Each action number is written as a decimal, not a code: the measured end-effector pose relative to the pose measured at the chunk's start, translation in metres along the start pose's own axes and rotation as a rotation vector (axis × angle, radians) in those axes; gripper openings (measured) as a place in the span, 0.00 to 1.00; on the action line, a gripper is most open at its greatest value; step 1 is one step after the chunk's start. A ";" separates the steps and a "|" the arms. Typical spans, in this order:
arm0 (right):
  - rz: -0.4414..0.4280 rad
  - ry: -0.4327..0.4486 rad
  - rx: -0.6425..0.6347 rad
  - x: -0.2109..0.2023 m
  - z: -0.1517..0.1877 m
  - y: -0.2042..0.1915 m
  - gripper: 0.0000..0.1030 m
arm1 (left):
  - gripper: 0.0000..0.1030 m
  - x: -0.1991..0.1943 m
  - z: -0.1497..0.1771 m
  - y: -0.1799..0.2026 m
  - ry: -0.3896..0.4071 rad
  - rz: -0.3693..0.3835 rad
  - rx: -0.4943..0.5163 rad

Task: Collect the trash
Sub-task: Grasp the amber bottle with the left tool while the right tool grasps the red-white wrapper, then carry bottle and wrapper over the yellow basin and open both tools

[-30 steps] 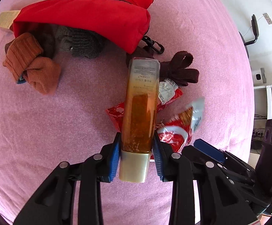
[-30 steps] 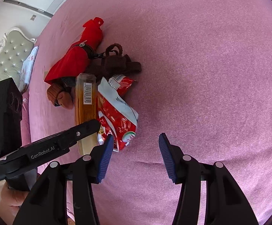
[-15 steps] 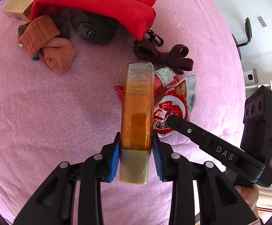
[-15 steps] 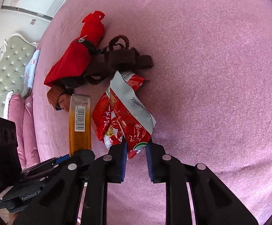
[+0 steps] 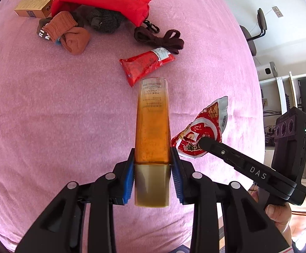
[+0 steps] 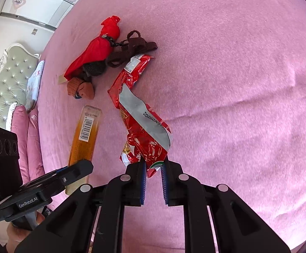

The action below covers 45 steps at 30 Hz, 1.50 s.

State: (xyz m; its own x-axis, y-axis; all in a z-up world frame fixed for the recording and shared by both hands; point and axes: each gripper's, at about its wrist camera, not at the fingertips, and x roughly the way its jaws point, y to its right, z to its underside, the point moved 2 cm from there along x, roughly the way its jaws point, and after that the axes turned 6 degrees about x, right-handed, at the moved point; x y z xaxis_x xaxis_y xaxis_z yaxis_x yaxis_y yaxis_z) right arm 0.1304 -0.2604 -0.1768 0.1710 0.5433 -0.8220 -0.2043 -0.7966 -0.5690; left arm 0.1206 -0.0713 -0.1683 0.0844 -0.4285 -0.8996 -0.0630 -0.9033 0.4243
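My left gripper is shut on an amber tube with a pale cap, held above the pink bed cover; the right wrist view shows the tube too. My right gripper is shut on the lower corner of a red and silver snack wrapper, lifted off the cover. In the left wrist view that wrapper hangs from the right gripper just right of the tube. A second red wrapper lies flat on the cover further off, and shows as the red wrapper beyond the held one.
A red pouch, dark knit items, orange socks, a brown strap and a small gold box lie at the far side of the bed cover. Pink pillows and a tufted headboard stand at the left in the right wrist view.
My right gripper shut on the snack wrapper and lifted it off the second wrapper. Both grippers rose and drew back from the pile, the left still holding the tube.
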 end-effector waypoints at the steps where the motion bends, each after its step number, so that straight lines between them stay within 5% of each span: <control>1: 0.004 0.007 0.005 -0.006 0.009 0.001 0.12 | 0.31 -0.004 0.007 0.002 -0.002 0.004 0.013; 20: 0.038 0.181 0.217 -0.092 0.167 0.058 0.12 | 0.31 -0.010 0.133 0.068 -0.114 0.046 0.282; 45: 0.113 0.279 0.620 -0.200 0.340 0.288 0.12 | 0.31 0.125 0.285 0.312 -0.414 0.067 0.716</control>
State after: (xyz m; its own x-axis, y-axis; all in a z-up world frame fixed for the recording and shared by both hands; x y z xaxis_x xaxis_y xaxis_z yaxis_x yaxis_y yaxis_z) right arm -0.2900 -0.5085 -0.1847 0.3405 0.3110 -0.8873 -0.7353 -0.5001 -0.4574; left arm -0.1717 -0.4007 -0.1782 -0.3063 -0.3124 -0.8992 -0.6847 -0.5840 0.4361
